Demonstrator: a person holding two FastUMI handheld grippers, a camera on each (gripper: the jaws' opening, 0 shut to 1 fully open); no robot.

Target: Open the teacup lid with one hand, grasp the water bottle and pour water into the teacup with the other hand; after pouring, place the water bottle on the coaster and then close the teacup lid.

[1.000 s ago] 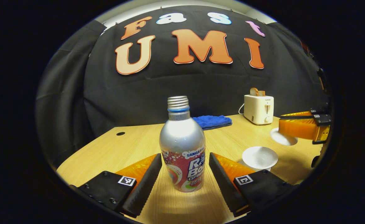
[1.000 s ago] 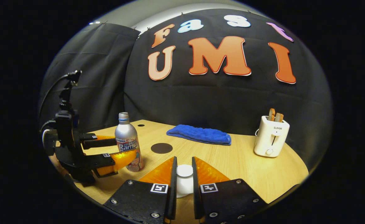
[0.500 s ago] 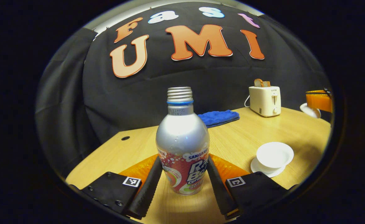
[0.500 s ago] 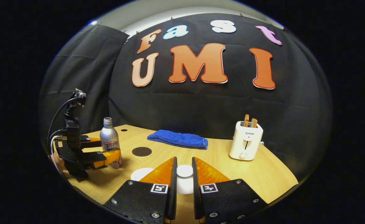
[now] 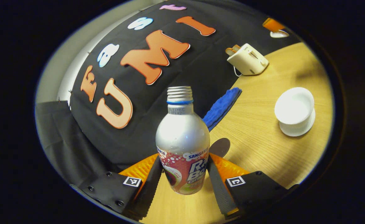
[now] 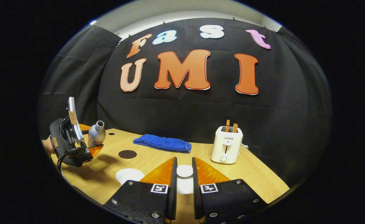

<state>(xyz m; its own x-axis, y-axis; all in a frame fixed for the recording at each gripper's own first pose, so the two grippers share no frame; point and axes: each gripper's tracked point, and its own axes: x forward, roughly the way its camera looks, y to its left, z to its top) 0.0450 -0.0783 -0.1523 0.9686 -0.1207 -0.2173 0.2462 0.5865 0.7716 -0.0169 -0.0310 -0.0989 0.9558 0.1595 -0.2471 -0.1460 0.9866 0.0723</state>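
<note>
my left hand-held gripper [image 5: 184, 177] pinches the tilted silver metal water bottle [image 5: 183, 140]; my right hand-held gripper [image 6: 182, 183] pinches the white round teacup lid [image 6: 184, 171]; left gripper view shows the open white teacup [image 5: 294, 107].

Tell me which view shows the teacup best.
The left gripper view: the open teacup sits whole on its saucer, its inside in plain sight. In the right gripper view, the teacup is small and low, partly hidden behind the right gripper that holds the lid.
</note>
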